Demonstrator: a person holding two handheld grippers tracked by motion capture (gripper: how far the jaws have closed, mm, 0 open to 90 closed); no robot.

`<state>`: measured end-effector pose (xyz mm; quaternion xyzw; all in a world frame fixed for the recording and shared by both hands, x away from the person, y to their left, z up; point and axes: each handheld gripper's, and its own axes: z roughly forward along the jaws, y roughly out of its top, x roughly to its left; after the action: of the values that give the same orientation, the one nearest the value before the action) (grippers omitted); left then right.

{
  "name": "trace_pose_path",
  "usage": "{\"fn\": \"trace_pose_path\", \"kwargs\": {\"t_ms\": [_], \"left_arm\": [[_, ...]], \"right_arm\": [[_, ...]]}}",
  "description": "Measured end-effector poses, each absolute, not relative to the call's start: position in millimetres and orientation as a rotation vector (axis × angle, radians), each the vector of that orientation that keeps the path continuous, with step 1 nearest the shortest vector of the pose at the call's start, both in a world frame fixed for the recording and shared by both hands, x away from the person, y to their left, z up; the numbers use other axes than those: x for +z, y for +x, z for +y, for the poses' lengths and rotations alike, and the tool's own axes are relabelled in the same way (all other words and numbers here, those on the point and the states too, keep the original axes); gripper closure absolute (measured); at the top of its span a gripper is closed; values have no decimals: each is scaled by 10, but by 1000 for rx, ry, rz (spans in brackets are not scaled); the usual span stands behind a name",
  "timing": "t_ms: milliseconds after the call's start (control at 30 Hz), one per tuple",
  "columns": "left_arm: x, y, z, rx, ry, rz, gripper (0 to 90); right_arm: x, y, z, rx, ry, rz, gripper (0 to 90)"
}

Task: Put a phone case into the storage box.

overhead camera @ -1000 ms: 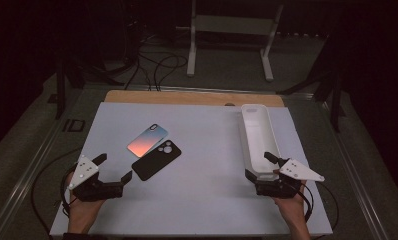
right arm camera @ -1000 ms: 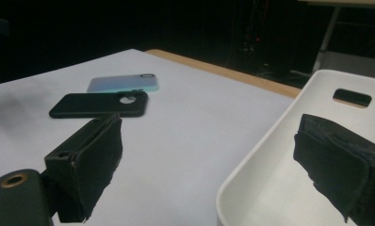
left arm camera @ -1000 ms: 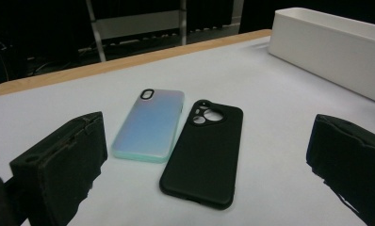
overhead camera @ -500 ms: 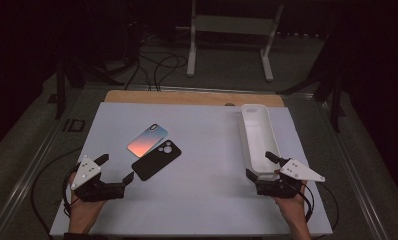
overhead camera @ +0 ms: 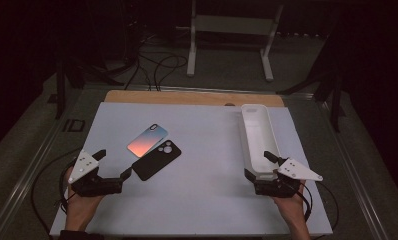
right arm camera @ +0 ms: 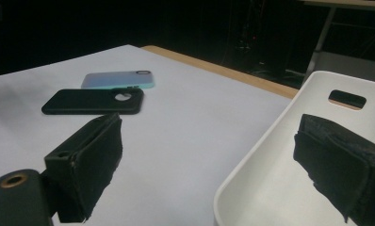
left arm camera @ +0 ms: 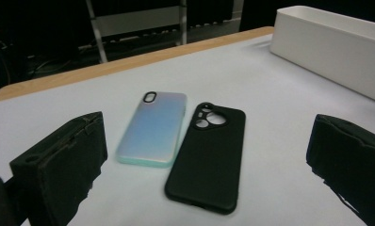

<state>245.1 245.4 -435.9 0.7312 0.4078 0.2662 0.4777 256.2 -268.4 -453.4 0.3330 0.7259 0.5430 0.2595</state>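
Observation:
Two phone cases lie side by side on the white table mat: an iridescent blue-pink one [overhead camera: 147,140] [left arm camera: 152,128] [right arm camera: 118,79] and a black one [overhead camera: 156,159] [left arm camera: 207,157] [right arm camera: 92,100] with a round camera cutout. My left gripper [overhead camera: 113,163] [left arm camera: 207,129] stands open just left of and below the black case, its jaws wide apart and pointing at both cases. A long white tray [overhead camera: 258,137] [right arm camera: 251,165] lies at the right. My right gripper [overhead camera: 257,164] [right arm camera: 211,127] is open at the tray's near end, one jaw over the inside and one outside.
The white mat [overhead camera: 207,200] covers a wooden table whose bare strip [overhead camera: 187,97] shows at the far edge. A white metal stand [overhead camera: 232,30] and loose cables [overhead camera: 157,65] sit on the floor beyond. The tray [left arm camera: 336,52] looks empty inside.

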Motion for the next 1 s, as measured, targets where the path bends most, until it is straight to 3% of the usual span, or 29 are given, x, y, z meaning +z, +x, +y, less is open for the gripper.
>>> {"fn": "trace_pose_path", "kwargs": {"t_ms": [1000], "left_arm": [[-4212, 3053, 2308, 633, 1864, 997, 0]], "right_arm": [[-4557, 2555, -2598, 1473, 885, 1990, 85]]}}
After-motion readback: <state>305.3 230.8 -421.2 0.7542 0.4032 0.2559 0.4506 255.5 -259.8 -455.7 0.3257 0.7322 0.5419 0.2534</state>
